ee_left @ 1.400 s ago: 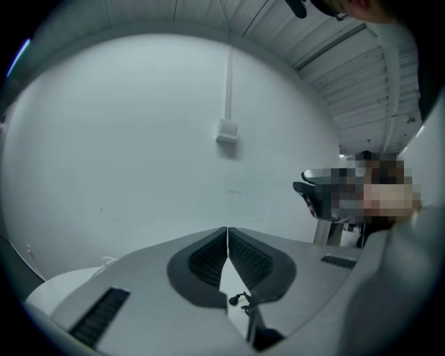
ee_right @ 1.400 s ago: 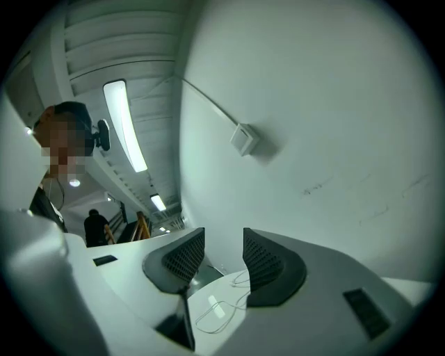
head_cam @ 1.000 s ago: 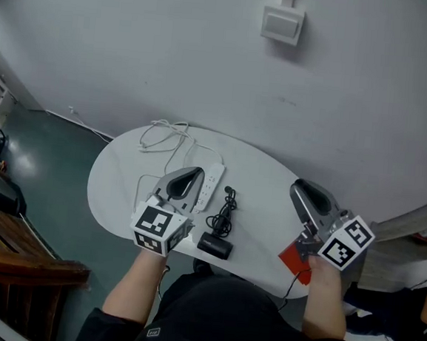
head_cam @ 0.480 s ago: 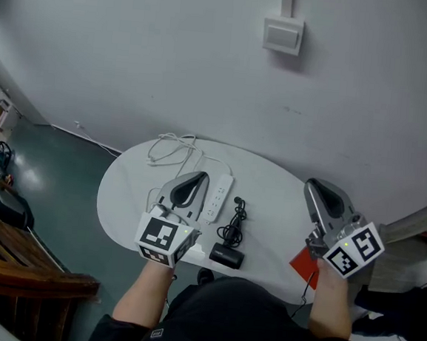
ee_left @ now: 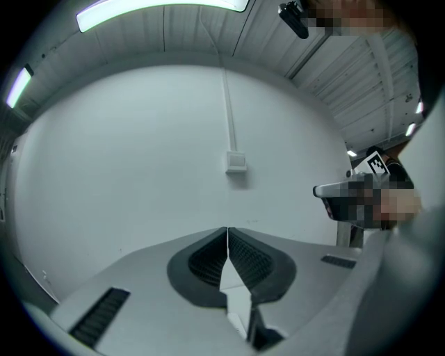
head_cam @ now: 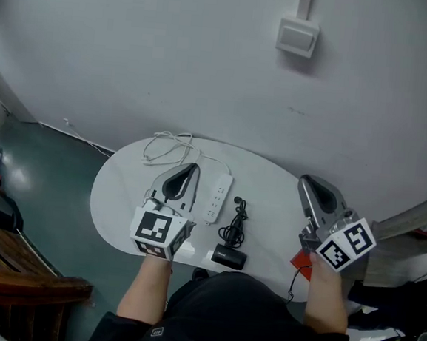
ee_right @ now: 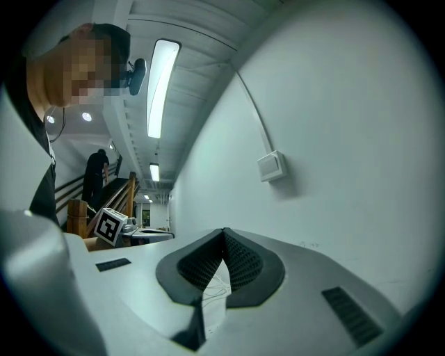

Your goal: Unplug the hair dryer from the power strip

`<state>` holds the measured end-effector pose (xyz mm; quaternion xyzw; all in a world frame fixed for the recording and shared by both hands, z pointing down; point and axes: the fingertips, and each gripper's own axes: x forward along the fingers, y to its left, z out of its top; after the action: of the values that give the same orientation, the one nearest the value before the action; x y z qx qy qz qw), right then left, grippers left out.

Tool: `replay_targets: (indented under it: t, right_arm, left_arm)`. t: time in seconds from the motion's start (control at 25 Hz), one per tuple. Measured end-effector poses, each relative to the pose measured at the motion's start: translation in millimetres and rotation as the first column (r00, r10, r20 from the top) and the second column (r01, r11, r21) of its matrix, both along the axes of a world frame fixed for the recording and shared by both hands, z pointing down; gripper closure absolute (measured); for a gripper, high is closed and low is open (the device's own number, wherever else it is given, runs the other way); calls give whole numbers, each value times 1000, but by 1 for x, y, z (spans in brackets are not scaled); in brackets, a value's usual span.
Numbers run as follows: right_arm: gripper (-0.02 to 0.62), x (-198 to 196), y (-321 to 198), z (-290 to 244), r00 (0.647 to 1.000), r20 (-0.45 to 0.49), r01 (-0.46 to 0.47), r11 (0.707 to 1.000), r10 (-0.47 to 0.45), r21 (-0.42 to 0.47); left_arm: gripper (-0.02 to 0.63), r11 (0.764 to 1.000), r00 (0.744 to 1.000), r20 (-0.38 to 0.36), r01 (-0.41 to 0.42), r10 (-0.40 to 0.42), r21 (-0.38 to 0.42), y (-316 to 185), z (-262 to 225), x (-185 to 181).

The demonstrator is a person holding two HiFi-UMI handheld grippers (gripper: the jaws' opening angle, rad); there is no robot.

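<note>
Since a second ago the right tongs [head_cam: 304, 183] have just been closing their jaws, and these now meet at the tips with nothing between them. The hair dryer, its cord and the strip lie as they did before. The right tongs hang level over the right end of the white oval worktop [head_cam: 272, 179], above a red thing [head_cam: 300, 260] at its near right edge. The left tongs [head_cam: 192, 167] are also closed and empty, held level over the left half of the worktop, just beside the white power strip [head_cam: 219, 196] that lies near the middle. The black hair dryer [head_cam: 228, 257] rests at the near edge, its bundled black cord [head_cam: 235, 224] lying just right of the strip; whether the plug sits in a socket cannot be told. A loose white cable [head_cam: 167, 143] curls at the far left edge.
</note>
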<state>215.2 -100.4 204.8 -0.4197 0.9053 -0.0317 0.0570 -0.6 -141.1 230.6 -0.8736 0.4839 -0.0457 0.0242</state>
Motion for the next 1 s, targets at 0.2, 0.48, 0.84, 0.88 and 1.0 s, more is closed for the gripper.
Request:
replay_targets:
  t: [0.2,0.48,0.84,0.88,1.0]
  right_arm:
    - [561,3,-6,8,1000,5,-8,1000,9,-30]
    - [561,14,-4,11,1000,5,-30,999,30,-27]
    - [561,17,3,14,999,31,-27,999,28,-42]
    - [561,17,4,15,999,36,-24,999,26,-45]
    - [561,18,7,16,998,50,-20,998,23,-51]
  left_arm:
    - [592,1000,1000,1,2,-2,-2,-3,-1,-7]
    - [592,1000,1000,-2,-6,6,-16,-2,2,-7]
    - [592,999,1000,11,-22,22,-29,7,6,-3]
    - [592,999,1000,12,-20,21,-31,8,7,-3]
    - [592,999,1000,15,-18,19,-34,12,8,-5]
